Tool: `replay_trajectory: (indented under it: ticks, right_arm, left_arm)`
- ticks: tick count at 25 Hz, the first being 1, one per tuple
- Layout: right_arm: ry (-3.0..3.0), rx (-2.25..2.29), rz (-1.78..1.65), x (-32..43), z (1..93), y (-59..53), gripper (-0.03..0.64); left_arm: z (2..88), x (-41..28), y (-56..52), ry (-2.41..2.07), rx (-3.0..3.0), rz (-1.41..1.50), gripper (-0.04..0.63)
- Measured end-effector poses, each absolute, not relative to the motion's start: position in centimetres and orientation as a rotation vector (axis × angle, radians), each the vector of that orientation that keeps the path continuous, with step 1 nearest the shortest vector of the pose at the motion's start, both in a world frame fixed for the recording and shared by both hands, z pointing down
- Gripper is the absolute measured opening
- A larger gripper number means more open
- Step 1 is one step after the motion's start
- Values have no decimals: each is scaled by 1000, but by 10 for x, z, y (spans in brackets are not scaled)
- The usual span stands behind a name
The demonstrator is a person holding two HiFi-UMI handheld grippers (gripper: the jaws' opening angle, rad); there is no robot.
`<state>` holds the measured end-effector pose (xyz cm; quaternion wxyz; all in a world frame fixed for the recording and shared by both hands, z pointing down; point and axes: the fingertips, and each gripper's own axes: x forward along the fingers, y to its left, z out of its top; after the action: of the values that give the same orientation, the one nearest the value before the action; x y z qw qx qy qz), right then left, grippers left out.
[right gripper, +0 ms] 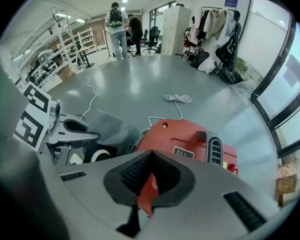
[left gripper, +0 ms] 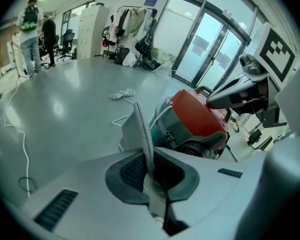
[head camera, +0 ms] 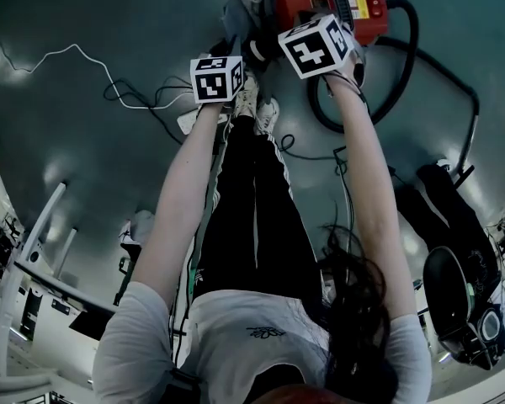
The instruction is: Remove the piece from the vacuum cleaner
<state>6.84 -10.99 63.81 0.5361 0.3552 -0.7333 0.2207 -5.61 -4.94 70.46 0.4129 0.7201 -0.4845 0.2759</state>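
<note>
The red vacuum cleaner (head camera: 337,2) lies on the grey floor just beyond both grippers. A thin grey dotted fabric piece (left gripper: 142,126) stands upright out of its near end. My left gripper (left gripper: 150,171) is shut on the lower edge of this piece. In the head view the piece (head camera: 236,11) shows beyond the left marker cube (head camera: 217,78). My right gripper (right gripper: 149,184) is shut on a thin red edge of the vacuum body (right gripper: 190,144), under its marker cube (head camera: 317,46). The left gripper (right gripper: 57,131) sits beside the grey fabric (right gripper: 110,126) in the right gripper view.
A black hose (head camera: 421,49) loops to the right of the vacuum. White cable (head camera: 67,53) trails over the floor on the left. The person's legs and shoes (head camera: 257,108) stand right behind the grippers. Two people (right gripper: 122,24) stand far off near shelving; glass doors (left gripper: 210,44) are beyond.
</note>
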Motion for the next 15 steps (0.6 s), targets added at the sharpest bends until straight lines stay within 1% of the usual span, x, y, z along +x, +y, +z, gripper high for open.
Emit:
replay_trajectory:
  ticks: [7,15]
  right_arm:
    - [-1704,840,577,68,642,-112,14]
    - [-1687,879,573,67,642,-113,14]
  left_arm:
    - [708,-62,-36,-1255,1742,604,17]
    - [708,-65,-32,-1255,1754,591,17]
